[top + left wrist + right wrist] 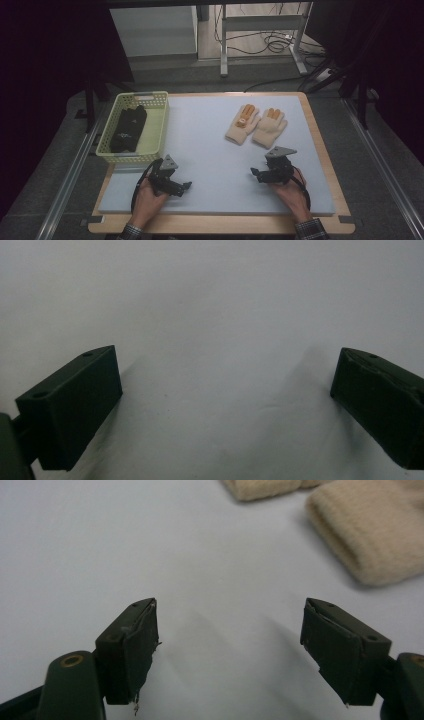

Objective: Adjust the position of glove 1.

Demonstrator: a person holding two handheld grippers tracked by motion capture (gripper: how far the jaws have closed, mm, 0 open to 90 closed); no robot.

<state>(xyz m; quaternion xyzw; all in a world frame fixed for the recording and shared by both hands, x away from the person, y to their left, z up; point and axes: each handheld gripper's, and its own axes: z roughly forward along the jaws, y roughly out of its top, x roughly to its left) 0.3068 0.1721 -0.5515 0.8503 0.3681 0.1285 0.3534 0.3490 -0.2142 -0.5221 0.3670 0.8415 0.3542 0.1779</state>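
A: Where to look for the beige gloves (270, 129)?

B: On the grey mat (210, 150), in the far right part, side by side and touching, cuffs toward the person. Well apart from the yellow-green basket (161, 120) at the left, with black gloves (127, 129) inside.

A: And the grippers?

B: Right gripper (256, 175) near the cuffs, low over the mat, spread wide, empty. Left gripper (182, 189) near the front corner of the basket, also spread wide, nothing between.

A: What handling to expect?

B: Probably very light, soft and floppy. Knitted, so hardly slippery, and not fragile. Likely to sag and fold when lifted.

A: Where to take hold?

B: Best at the knitted cuff (370, 540), just ahead of the right gripper. Thick and ribbed, enough to pinch. Better to press a little into the mat and close on a fold of the cuff, not on a thin finger end.
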